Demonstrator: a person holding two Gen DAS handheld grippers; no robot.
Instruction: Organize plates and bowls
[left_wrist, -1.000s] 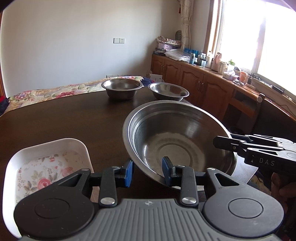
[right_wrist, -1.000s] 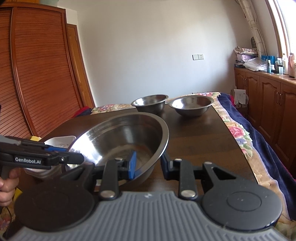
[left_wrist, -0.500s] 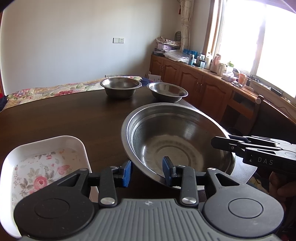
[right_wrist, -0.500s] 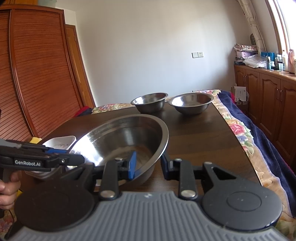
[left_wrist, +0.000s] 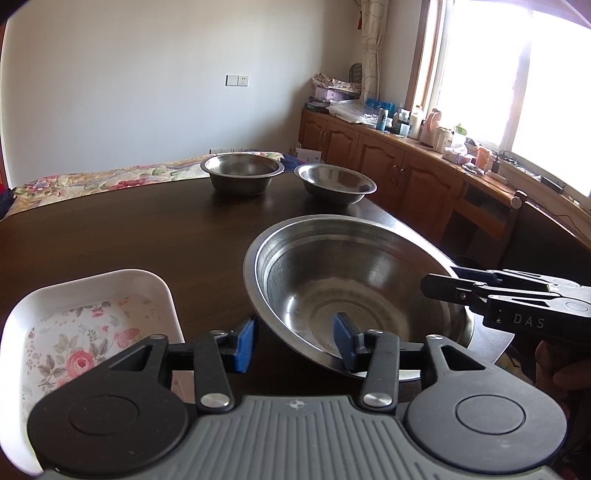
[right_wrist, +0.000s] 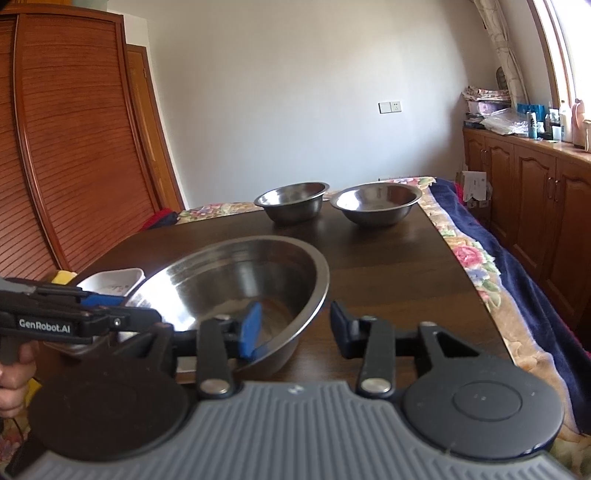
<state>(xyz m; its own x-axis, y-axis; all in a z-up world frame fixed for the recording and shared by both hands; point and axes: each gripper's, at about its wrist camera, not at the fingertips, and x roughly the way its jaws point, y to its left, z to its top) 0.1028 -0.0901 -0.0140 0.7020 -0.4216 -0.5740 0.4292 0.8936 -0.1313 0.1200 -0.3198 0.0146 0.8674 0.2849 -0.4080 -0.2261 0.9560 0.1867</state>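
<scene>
A large steel bowl (left_wrist: 354, 291) (right_wrist: 236, 291) sits on the dark table near its front edge. My left gripper (left_wrist: 295, 341) is open astride the bowl's near rim, one blue pad inside and one outside. My right gripper (right_wrist: 295, 328) is open astride the opposite rim in the same way; it also shows in the left wrist view (left_wrist: 436, 286). Neither pad presses on the rim. A white floral dish (left_wrist: 92, 321) (right_wrist: 110, 282) lies just left of the bowl. Two smaller steel bowls (left_wrist: 242, 173) (left_wrist: 334, 182) stand side by side at the far end.
A floral cloth (right_wrist: 476, 266) hangs over the table's right edge, with wooden cabinets (left_wrist: 388, 166) and a cluttered counter beyond. A wooden wardrobe (right_wrist: 74, 147) stands on the left. A yellow object (right_wrist: 64, 277) lies by the white dish. A hand (right_wrist: 14, 380) holds the left gripper.
Both grippers have opened wider around the large bowl's rim. The bowl and the other dishes stay where they were.
</scene>
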